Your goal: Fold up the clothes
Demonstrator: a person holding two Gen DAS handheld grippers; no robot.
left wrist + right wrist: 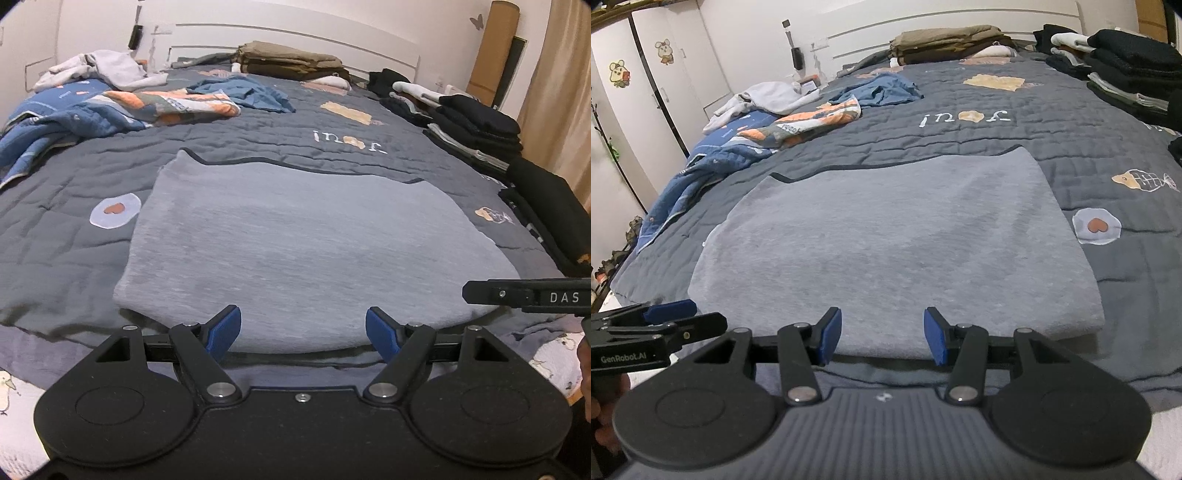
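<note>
A light grey garment [295, 243] lies folded flat on the dark quilted bed, with a dark trimmed edge along its far side. My left gripper [303, 330] hovers at its near edge, open, nothing between the blue pads [225, 330]. My right gripper [882, 334] also stands open at the near edge of the grey garment [886, 240], its pads [932, 336] apart and bare. The right gripper's finger shows at the right in the left wrist view [524, 293]. The left gripper shows at the far left of the right wrist view [668, 319].
Unfolded clothes lie at the back left: a blue quilted piece [62, 125], an orange patterned one [173, 105], a blue shirt [243, 94], a white hoodie [107, 70]. Folded stacks stand by the headboard [291, 62] and along the right side [476, 125]. Wardrobe [657, 85] at left.
</note>
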